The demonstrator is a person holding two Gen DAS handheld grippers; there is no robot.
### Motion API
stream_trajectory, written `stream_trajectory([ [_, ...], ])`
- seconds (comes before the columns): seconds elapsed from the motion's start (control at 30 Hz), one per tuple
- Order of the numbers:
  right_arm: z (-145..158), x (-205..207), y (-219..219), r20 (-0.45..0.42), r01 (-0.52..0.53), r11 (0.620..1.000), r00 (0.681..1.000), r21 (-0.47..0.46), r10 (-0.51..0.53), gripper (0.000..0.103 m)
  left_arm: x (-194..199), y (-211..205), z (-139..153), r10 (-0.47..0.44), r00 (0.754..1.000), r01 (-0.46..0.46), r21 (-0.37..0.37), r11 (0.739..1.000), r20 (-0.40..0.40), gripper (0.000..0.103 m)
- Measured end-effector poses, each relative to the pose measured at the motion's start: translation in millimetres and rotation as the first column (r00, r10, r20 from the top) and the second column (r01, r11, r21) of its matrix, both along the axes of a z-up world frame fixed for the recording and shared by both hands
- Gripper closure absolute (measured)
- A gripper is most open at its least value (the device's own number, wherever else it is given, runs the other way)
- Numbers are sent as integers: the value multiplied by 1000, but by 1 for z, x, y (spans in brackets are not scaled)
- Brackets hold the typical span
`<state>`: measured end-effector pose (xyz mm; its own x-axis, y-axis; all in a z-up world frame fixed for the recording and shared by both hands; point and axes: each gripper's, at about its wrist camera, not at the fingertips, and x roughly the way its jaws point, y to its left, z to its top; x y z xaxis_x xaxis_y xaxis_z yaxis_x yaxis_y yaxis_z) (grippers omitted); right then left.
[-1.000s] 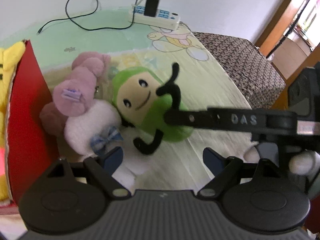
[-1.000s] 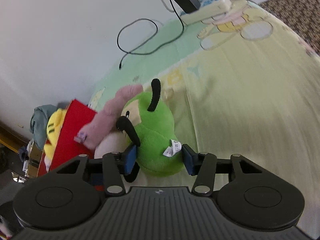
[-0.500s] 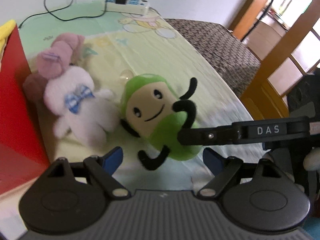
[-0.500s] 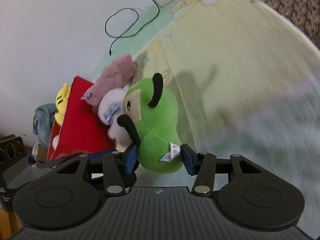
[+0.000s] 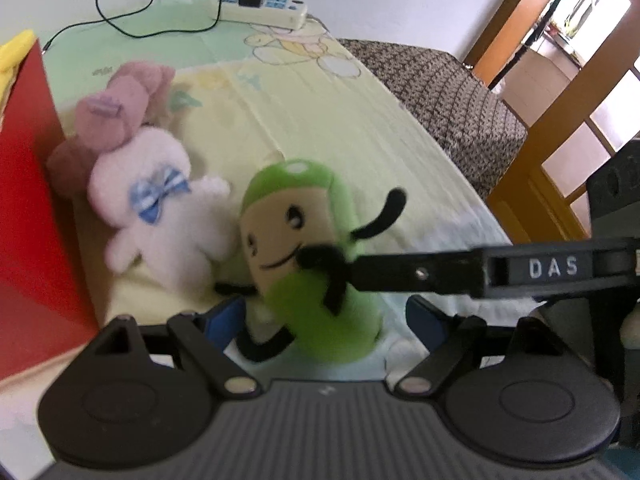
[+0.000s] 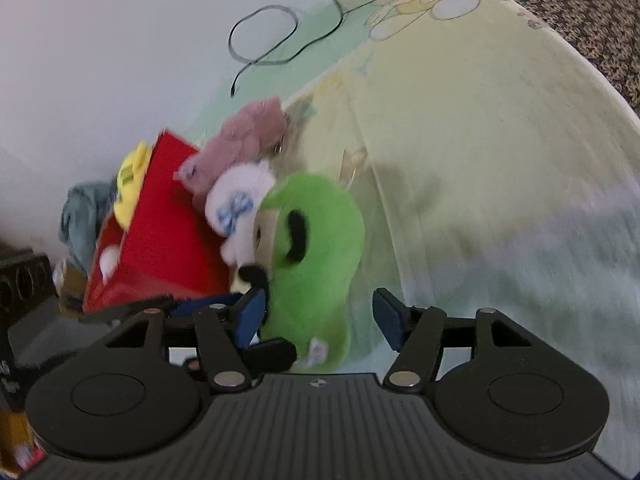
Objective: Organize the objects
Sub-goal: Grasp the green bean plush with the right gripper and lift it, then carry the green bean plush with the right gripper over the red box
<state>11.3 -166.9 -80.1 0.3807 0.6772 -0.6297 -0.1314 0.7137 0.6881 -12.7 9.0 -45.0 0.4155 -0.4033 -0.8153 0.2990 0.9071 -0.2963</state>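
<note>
A green plush toy (image 5: pixel 304 248) with a beige face and black limbs stands on the pale yellow sheet (image 5: pixel 360 128). It is between the fingers of my left gripper (image 5: pixel 324 316), which stays open around it. My right gripper (image 6: pixel 320 316) also has the green plush toy (image 6: pixel 316 248) between its jaws, and they are opening; the right pad (image 6: pixel 388 320) stands clear of the plush. In the left wrist view, a black finger (image 5: pixel 420 272) of the right gripper reaches in from the right against the toy. A pink and white bunny plush (image 5: pixel 156 208) lies just left of it.
A red box (image 5: pixel 32 200) stands at the left with a yellow plush (image 6: pixel 130 184) in it. At the far end lie a power strip (image 5: pixel 264 8) and a black cable (image 5: pixel 120 0). A brown patterned cover (image 5: pixel 452 96) and a wooden frame (image 5: pixel 540 152) are at the right.
The right gripper, shut on the green plush, carried it away from the bunny toward the left gripper's fingers. Its jaws have now spread apart. The left gripper stayed open.
</note>
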Motion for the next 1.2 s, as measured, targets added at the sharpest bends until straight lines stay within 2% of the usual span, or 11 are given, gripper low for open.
stream_trajectory([
  [0.1,-8,11,4,-33,34,999,999,25,-34,41,12,-8,-7,-1,1000,1,-1,1000,-29,28],
  [0.23,-11,16,13,-45,22,999,999,40,-20,44,18,-12,-12,8,999,-7,39,999,-39,27],
  [0.47,-5,14,13,-30,-31,999,999,36,32,48,9,-9,-7,-3,999,4,38,999,-38,30],
  [0.67,7,-1,17,16,-86,996,996,37,86,49,-13,-11,6,-27,1000,27,71,997,2,30],
  [0.87,18,-13,23,60,-113,991,992,68,109,49,-29,-4,22,-7,999,3,79,997,53,30],
  [1.2,59,-34,55,215,-113,988,973,107,88,49,-52,33,68,19,980,-31,58,998,196,30],
])
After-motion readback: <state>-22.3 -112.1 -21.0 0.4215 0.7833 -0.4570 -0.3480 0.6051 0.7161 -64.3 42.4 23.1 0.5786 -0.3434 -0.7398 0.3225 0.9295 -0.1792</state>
